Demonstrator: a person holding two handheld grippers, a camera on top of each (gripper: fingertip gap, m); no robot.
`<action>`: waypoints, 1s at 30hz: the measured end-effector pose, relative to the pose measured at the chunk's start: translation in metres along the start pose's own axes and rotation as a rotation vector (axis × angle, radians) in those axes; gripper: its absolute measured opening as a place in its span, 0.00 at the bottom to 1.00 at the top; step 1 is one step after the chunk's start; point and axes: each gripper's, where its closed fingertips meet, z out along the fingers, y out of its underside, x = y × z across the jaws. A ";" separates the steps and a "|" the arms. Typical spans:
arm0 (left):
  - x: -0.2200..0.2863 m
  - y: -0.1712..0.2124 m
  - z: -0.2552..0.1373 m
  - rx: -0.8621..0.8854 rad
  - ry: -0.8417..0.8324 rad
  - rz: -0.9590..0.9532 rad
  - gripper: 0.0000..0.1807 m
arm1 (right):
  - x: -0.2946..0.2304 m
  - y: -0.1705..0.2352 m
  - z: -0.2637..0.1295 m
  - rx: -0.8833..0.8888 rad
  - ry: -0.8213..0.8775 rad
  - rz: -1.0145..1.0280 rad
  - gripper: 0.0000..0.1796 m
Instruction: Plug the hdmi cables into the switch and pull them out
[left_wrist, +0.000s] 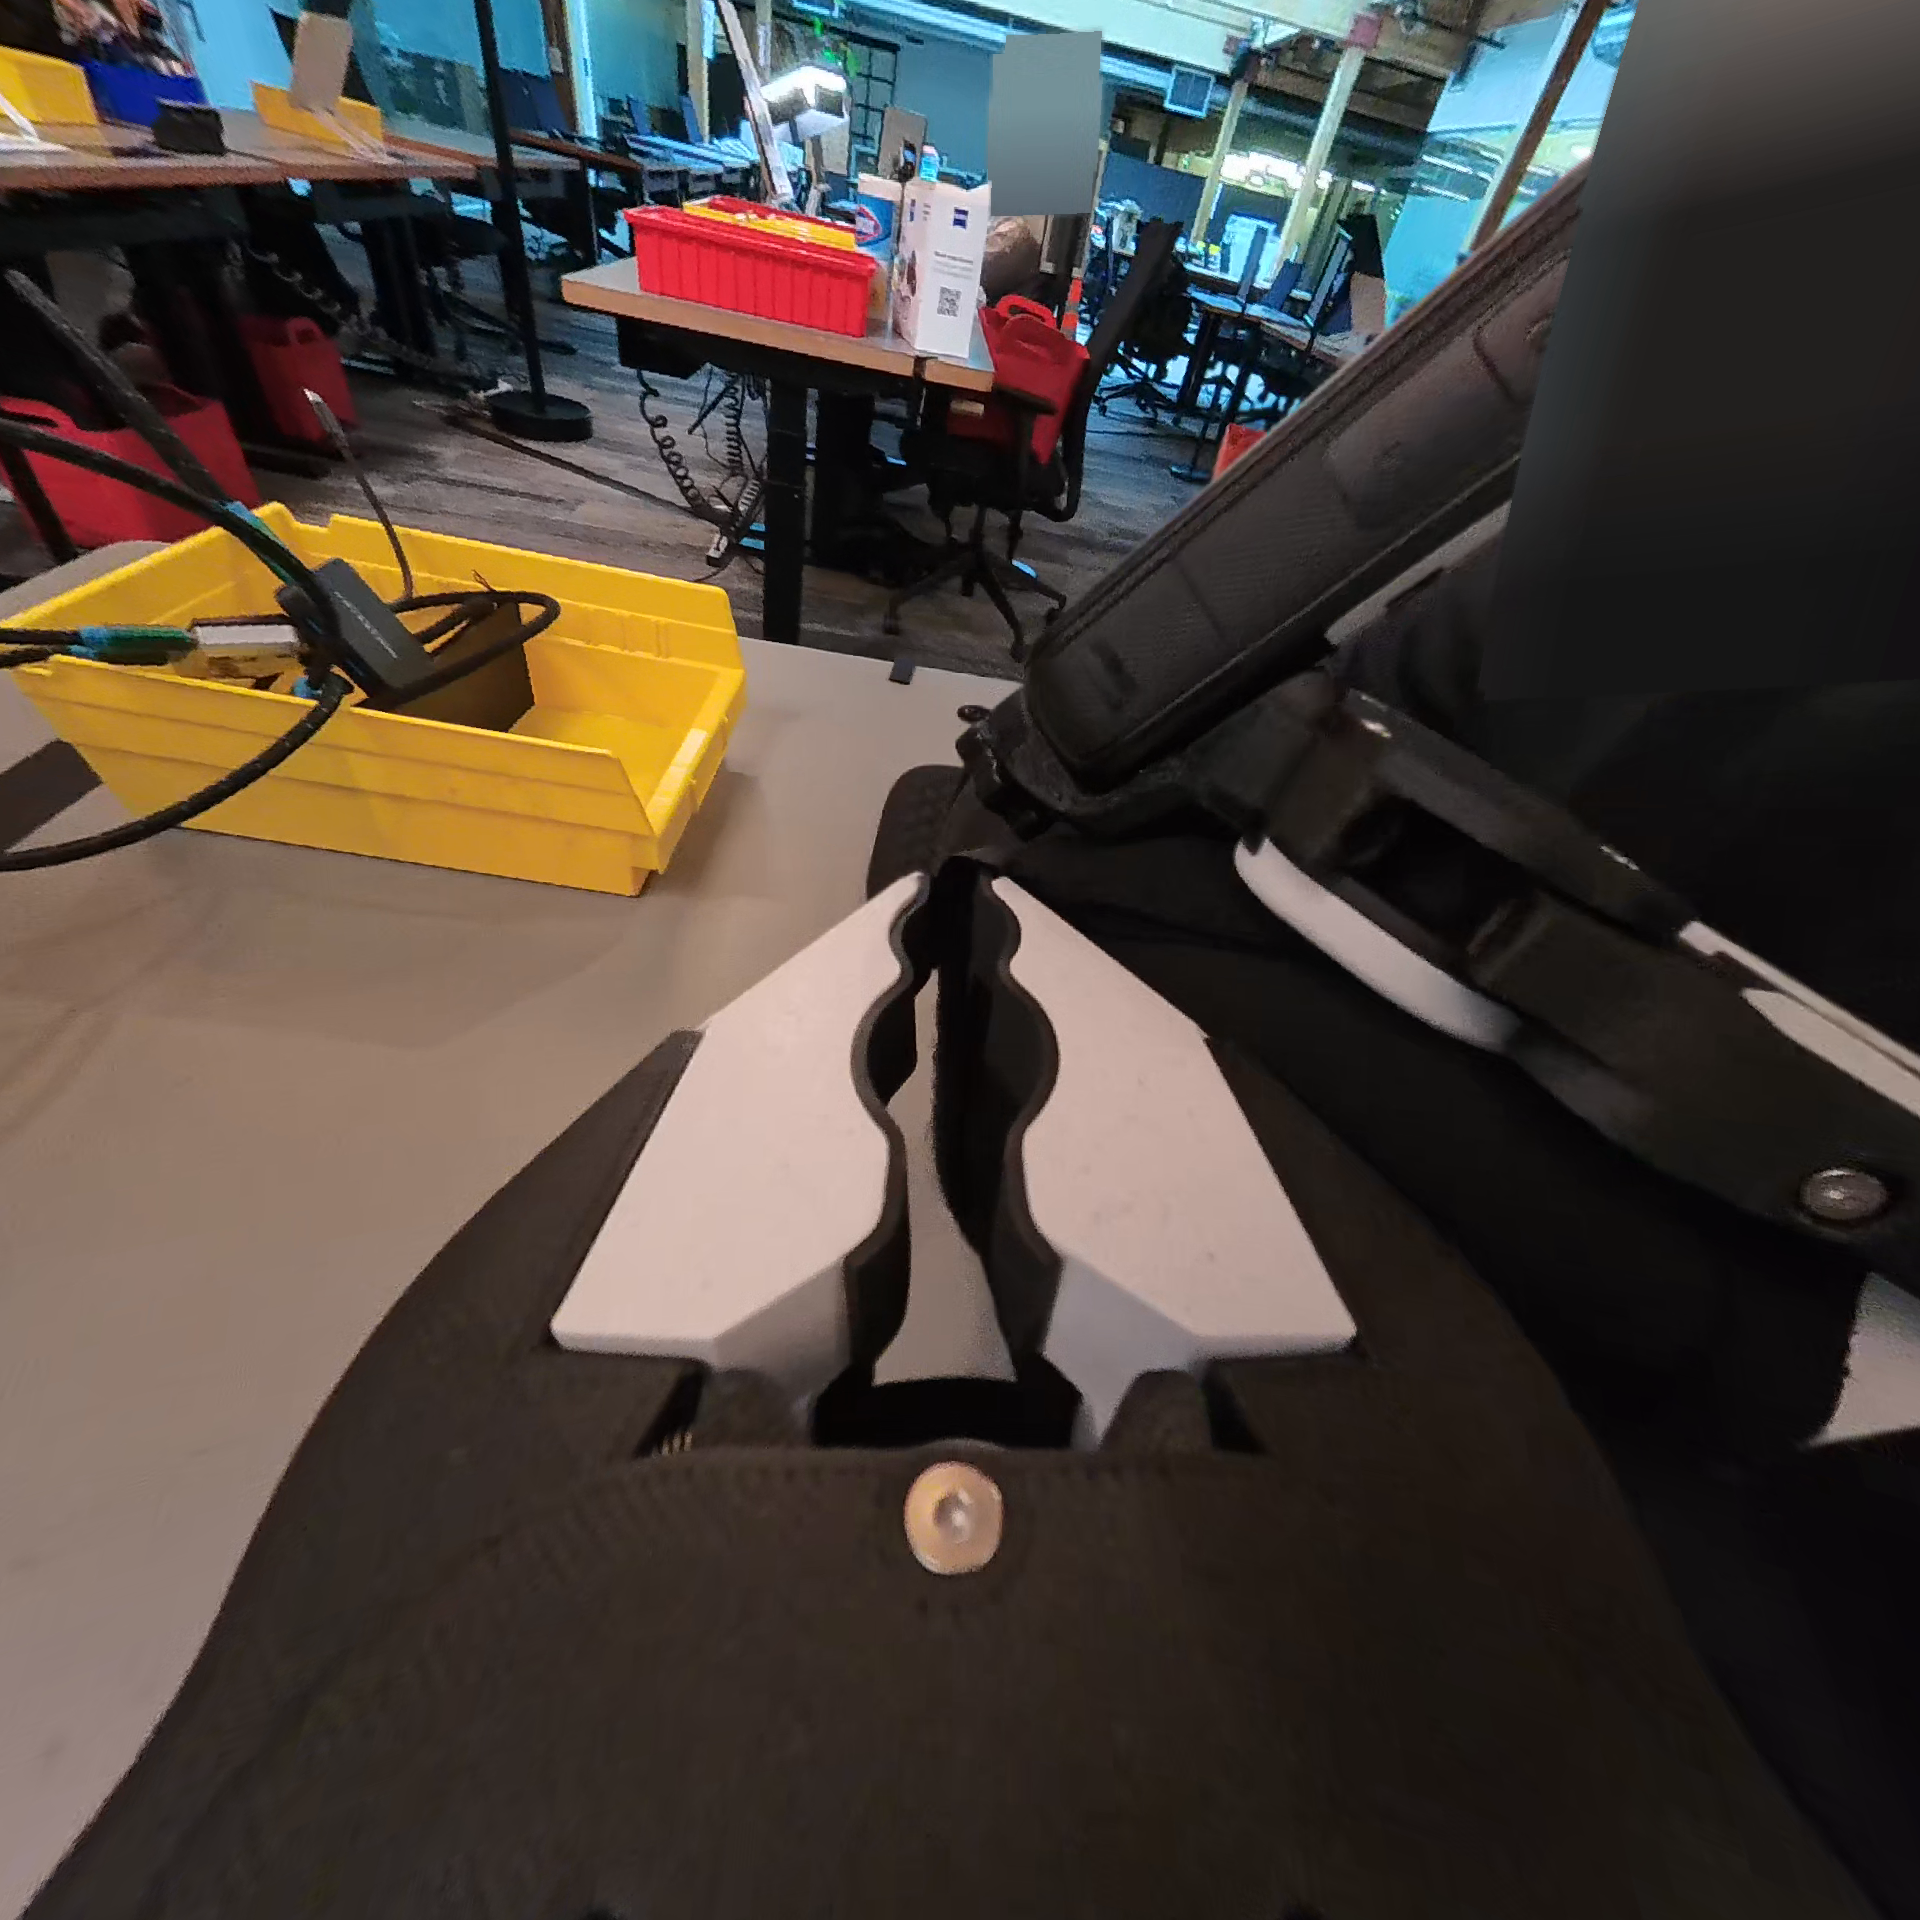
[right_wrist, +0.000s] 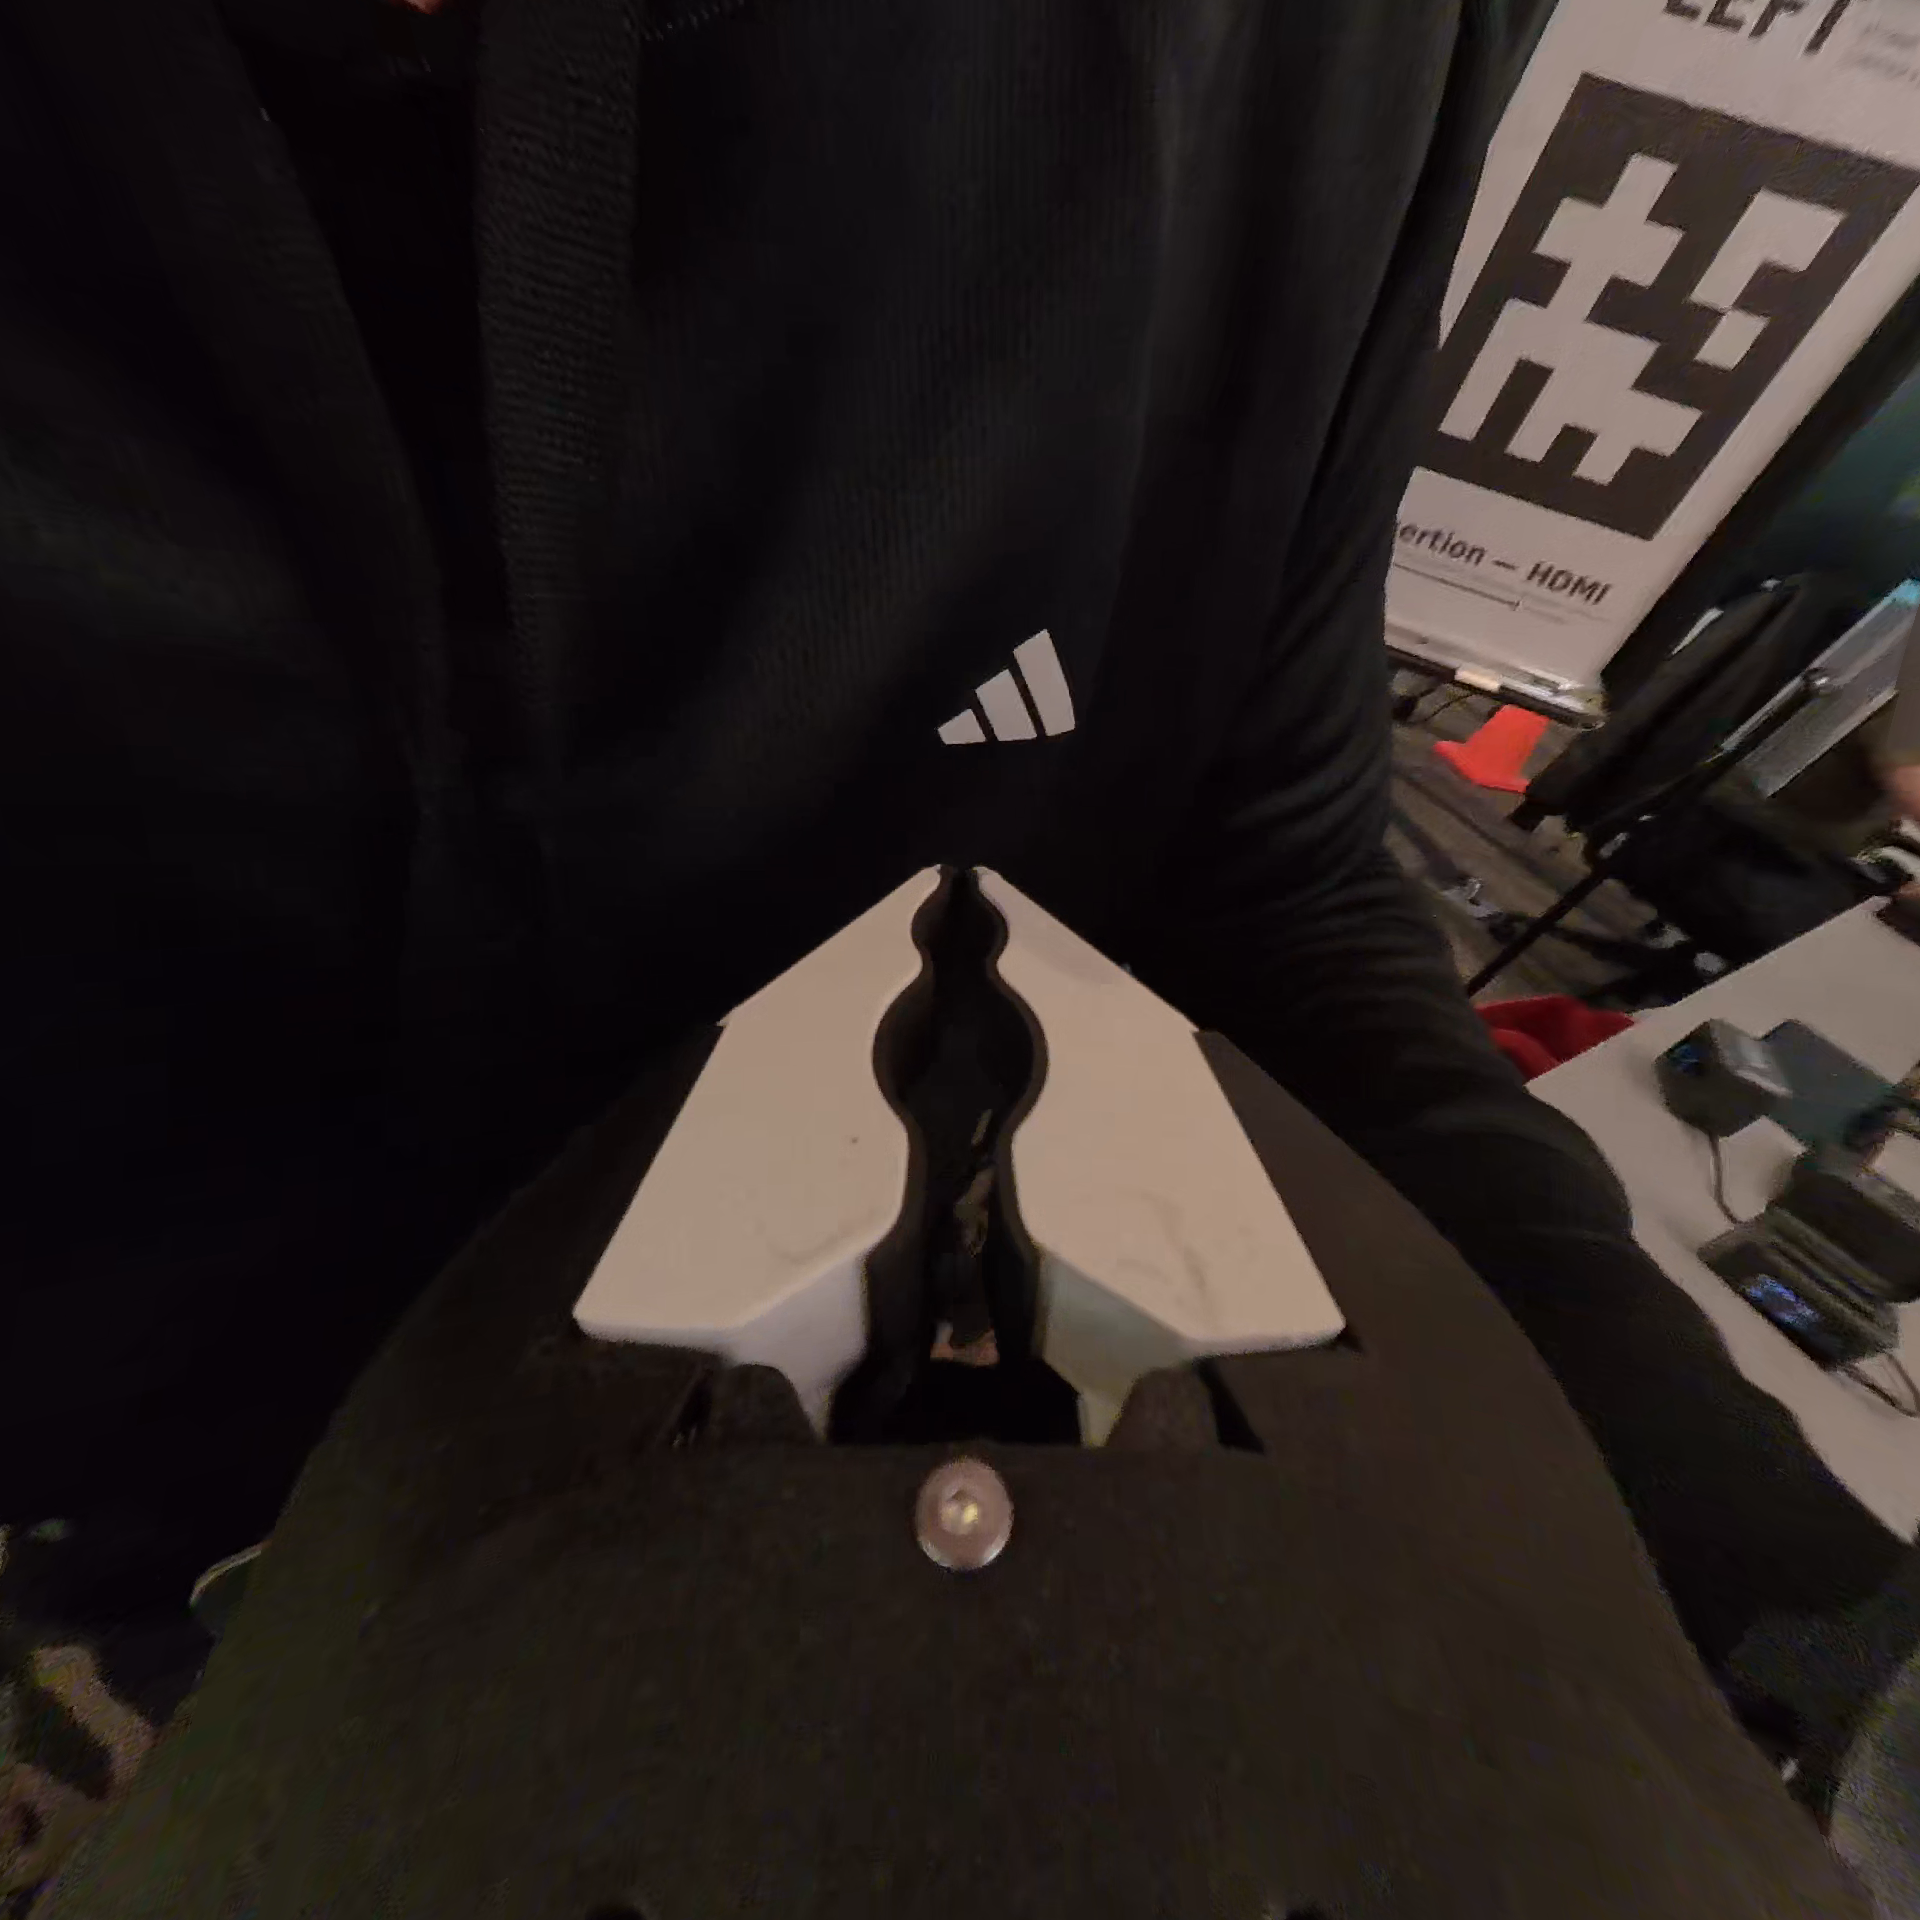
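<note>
The hdmi cables (left_wrist: 156, 499) are gathered in a yellow bin (left_wrist: 416, 769) that is seen ahead and to the left of the left tongs (left_wrist: 951, 883), well apart from their tips. The switch (left_wrist: 364, 634), a small dark box, is propped inside the same bin with the black braided leads looped around and over it; a silver plug (left_wrist: 244, 636) lies just beside it, though whether any plug is seated in a port cannot be told at this range. The bin is probably used to keep the loose parts in one place on the grey table (left_wrist: 312, 1091).

The left tongs are pressed together with nothing pinched between them, their tips almost meeting over the table. Just to their right, a black and white device (left_wrist: 1455, 852) with a padded black part is seen, too close to be identified.

The right tongs (right_wrist: 961, 873) are likewise drawn closed and empty. They are pointed at a person's black jacket (right_wrist: 727, 416) and away from the bin, so no task item is seen before them. To their right a table edge with small dark gadgets (right_wrist: 1766, 1143) and a printed marker board (right_wrist: 1662, 312) are visible.

From this posture it is judged that the work is not yet begun, both tools being held idle. The bin would have to be approached and both tongs spread before a cable and the switch could be taken.
</note>
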 end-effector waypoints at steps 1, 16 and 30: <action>0.000 0.000 -0.001 0.004 0.002 0.002 0.02 | 0.000 0.002 0.001 -0.015 -0.008 0.014 0.00; -0.006 -0.009 -0.013 0.045 0.028 -0.036 0.04 | 0.060 0.017 -0.001 -0.148 0.330 0.073 0.13; -0.079 -0.022 -0.065 0.032 -0.349 -0.021 0.31 | 0.094 0.000 -0.068 -0.075 0.634 0.003 0.04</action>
